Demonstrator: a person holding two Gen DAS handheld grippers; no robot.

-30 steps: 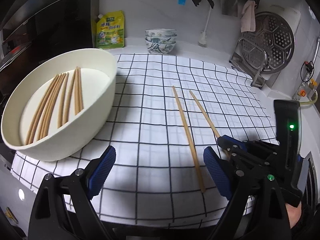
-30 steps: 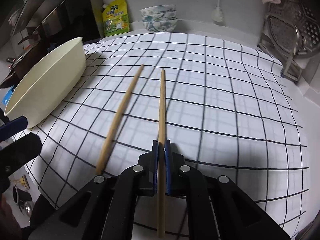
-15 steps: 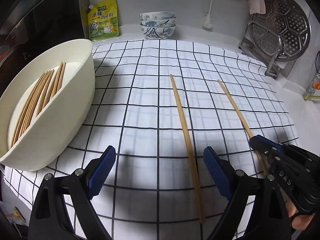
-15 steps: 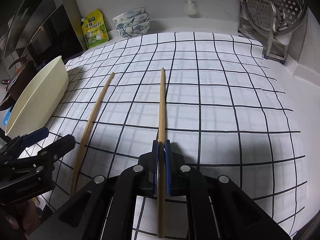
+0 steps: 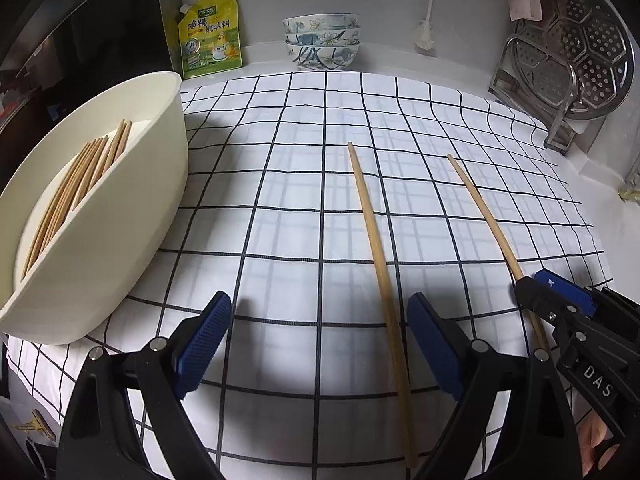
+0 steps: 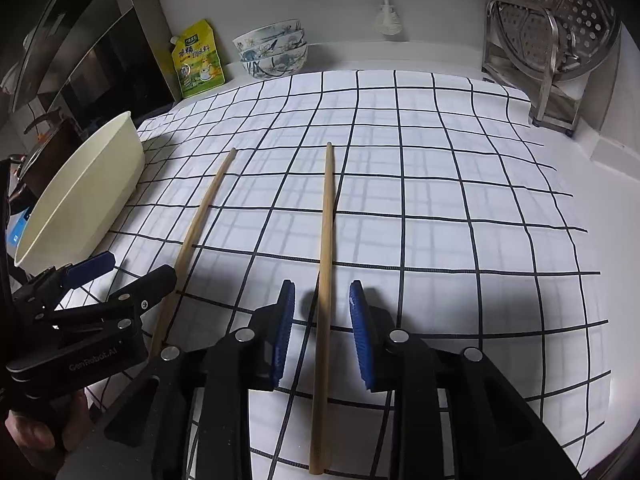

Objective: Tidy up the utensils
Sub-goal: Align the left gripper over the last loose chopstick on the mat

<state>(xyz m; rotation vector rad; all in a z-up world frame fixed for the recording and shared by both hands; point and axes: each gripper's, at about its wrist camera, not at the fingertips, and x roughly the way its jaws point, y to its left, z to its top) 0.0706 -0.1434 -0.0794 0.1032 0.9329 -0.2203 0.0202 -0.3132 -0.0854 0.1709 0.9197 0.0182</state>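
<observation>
Chopsticks are what this job is about, and most of them already lie in the cream oval tub [image 5: 100, 216] at nine o'clock in the left wrist view. A bunch of chopsticks [image 5: 76, 188] rests inside it. Two are left out on the checked cloth [image 5: 304, 184]. The near chopstick [image 5: 380, 264] runs from the middle toward six o'clock, just inside the right-hand pad of the left gripper [image 5: 320, 344], whose jaws are spread wide and hold nothing. The far chopstick [image 5: 492, 232] lies toward three o'clock, with the right gripper [image 5: 540, 300] at its low end.

In the right wrist view, the right gripper [image 6: 322, 336] has just been opening. One chopstick [image 6: 326, 264] lies flat on the cloth between its blue pads, and the pads do not touch it. So it is let go. The other chopstick [image 6: 200, 224] lies toward nine o'clock, next to the left gripper [image 6: 120, 276], with the tub [image 6: 80, 196] beyond it.

I think two chopsticks still need to go in the tub.
</observation>
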